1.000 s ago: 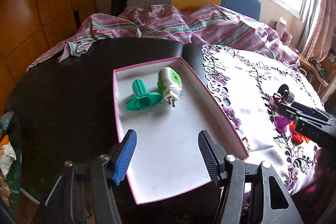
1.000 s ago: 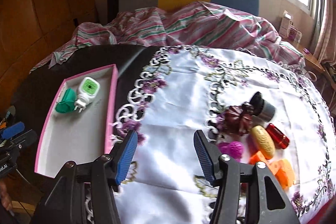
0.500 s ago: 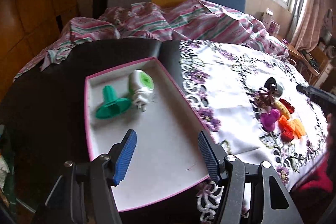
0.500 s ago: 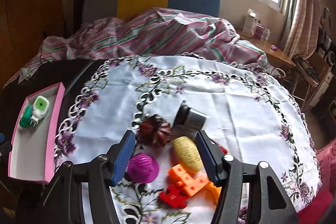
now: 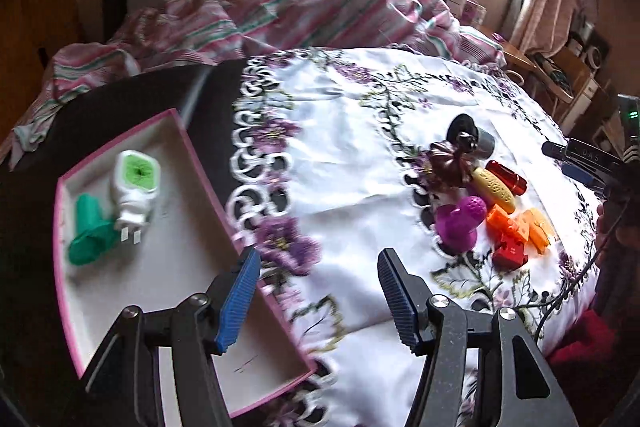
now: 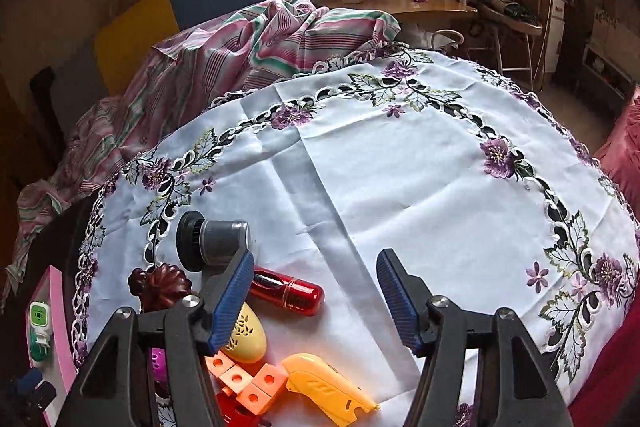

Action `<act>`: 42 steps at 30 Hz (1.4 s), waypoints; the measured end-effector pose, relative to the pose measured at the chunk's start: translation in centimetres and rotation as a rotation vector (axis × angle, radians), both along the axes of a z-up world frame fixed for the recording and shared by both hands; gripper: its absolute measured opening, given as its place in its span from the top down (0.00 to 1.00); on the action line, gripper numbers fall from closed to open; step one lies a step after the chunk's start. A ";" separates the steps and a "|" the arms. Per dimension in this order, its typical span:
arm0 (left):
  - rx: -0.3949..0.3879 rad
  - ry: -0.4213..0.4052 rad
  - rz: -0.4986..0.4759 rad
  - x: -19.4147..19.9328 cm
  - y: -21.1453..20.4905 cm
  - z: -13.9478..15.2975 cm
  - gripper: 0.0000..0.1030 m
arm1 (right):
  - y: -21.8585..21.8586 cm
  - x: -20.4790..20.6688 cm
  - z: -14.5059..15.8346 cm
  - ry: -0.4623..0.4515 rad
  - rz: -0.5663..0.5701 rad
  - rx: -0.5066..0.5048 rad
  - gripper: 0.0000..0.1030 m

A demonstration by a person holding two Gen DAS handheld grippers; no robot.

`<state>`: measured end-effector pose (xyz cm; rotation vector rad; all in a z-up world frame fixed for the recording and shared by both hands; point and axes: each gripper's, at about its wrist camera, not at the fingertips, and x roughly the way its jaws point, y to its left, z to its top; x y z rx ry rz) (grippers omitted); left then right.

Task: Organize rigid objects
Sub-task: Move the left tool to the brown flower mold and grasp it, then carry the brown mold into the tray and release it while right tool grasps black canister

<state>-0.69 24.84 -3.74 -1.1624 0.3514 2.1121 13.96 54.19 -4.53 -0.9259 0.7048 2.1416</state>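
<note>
A pink-rimmed white tray (image 5: 188,151) at the left holds a green funnel-shaped piece (image 5: 90,233) and a white plug-in device (image 5: 134,187) with a green face. My left gripper (image 5: 318,301) is open and empty above the tray's right rim and the cloth. On the cloth lie a grey cylinder (image 6: 216,241), a brown fluted mould (image 6: 160,287), a red cylinder (image 6: 288,293), a yellow oval (image 6: 246,335), orange blocks (image 6: 248,383) and a yellow-orange piece (image 6: 328,387). My right gripper (image 6: 316,293) hangs open just right of this pile, with only cloth between its fingers.
A white embroidered tablecloth (image 6: 400,179) covers most of the round dark table (image 5: 120,107). Striped bedding (image 5: 300,15) is heaped along the far side. A magenta piece (image 5: 460,223) and a red puzzle piece (image 5: 510,253) lie in the pile. A red cushion (image 6: 624,147) is at the right.
Both grippers have swung to the right. The left went from over the tray's middle to its right rim. The right rolled and came over the pile of objects, its jaws slightly wider.
</note>
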 end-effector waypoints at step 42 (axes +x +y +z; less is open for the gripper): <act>0.059 0.072 -0.189 -1.4 13.7 -1.9 0.77 | 0.3 -1.2 -1.5 -0.029 0.037 -0.089 0.37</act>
